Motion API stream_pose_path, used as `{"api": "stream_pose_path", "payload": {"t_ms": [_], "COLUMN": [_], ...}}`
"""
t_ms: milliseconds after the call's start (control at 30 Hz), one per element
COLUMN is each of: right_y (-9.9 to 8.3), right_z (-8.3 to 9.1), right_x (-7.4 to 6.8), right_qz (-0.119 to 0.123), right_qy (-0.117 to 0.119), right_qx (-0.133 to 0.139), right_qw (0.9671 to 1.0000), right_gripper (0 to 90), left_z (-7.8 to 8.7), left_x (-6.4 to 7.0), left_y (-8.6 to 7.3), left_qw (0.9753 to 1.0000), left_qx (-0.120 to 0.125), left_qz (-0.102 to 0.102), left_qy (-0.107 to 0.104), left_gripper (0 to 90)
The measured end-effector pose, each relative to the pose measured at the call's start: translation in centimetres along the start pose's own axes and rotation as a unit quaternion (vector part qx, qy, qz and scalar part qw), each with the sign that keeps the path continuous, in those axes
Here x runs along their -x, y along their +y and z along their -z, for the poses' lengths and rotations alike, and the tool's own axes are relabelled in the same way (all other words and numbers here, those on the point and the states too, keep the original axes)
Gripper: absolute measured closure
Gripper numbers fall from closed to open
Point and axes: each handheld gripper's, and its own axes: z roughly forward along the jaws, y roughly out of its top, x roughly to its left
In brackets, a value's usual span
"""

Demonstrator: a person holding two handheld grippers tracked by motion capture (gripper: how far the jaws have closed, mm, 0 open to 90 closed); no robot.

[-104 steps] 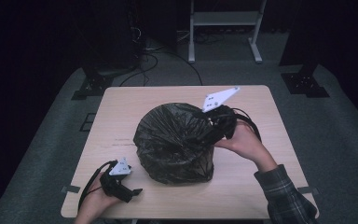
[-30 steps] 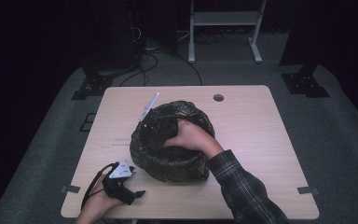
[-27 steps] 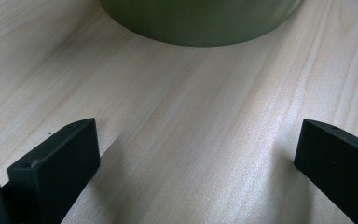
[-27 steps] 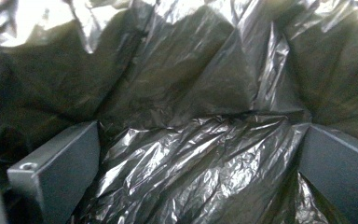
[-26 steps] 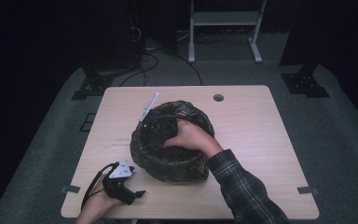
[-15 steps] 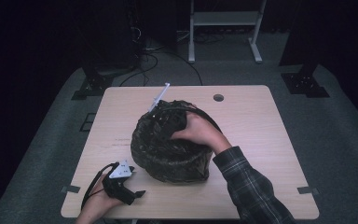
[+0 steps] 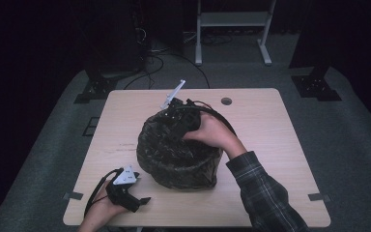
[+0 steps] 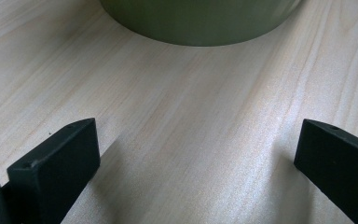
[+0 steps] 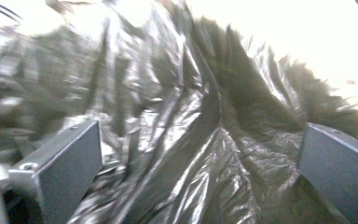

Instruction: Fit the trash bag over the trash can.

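My right tongs [image 7: 176,116] are spread apart, down inside the far rim of the black bag [image 7: 174,154] lining the bin mid-bench. My left tongs [image 7: 125,191], also apart, rest near and left of it.

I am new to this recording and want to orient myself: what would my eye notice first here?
First, the round bin lined with a crinkled black plastic bag, in the middle of the wooden table. The right tool reaches into its far rim, jaws apart over the plastic. The left tool rests open on the table's near left corner.
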Motion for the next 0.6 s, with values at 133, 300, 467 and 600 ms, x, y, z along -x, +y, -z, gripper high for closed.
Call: {"api": "stream_pose_path", "payload": {"t_ms": [133, 300, 467, 600], "right_y": [-0.3, -1.3, -3.2, -4.7], "right_z": [2.0, 4.6, 7.1, 8.4], "right_x": [-0.4, -0.6, -0.9, -1.2], "right_qz": [0.008, 0.005, -0.005, -0.011], "right_qy": [-0.001, 0.006, 0.009, 0.003], "right_qx": [0.030, 0.067, 0.107, 0.123], "right_qw": [0.9995, 0.9977, 0.9942, 0.9923], "right_gripper": [0.0, 0.0, 0.0, 0.0], "left_z": [0.0, 0.0, 0.0, 0.0], "left_x": [0.0, 0.0, 0.0, 0.0], "left_y": [0.0, 0.0, 0.0, 0.0], "left_qw": [1.0000, 1.0000, 1.0000, 1.0000], "left_qx": [0.000, 0.000, 0.000, 0.000], "left_qz": [-0.001, -0.001, -0.001, -0.001], "left_qy": [0.000, 0.000, 0.000, 0.000], "left_gripper": [0.0, 0.0, 0.0, 0.0]}}
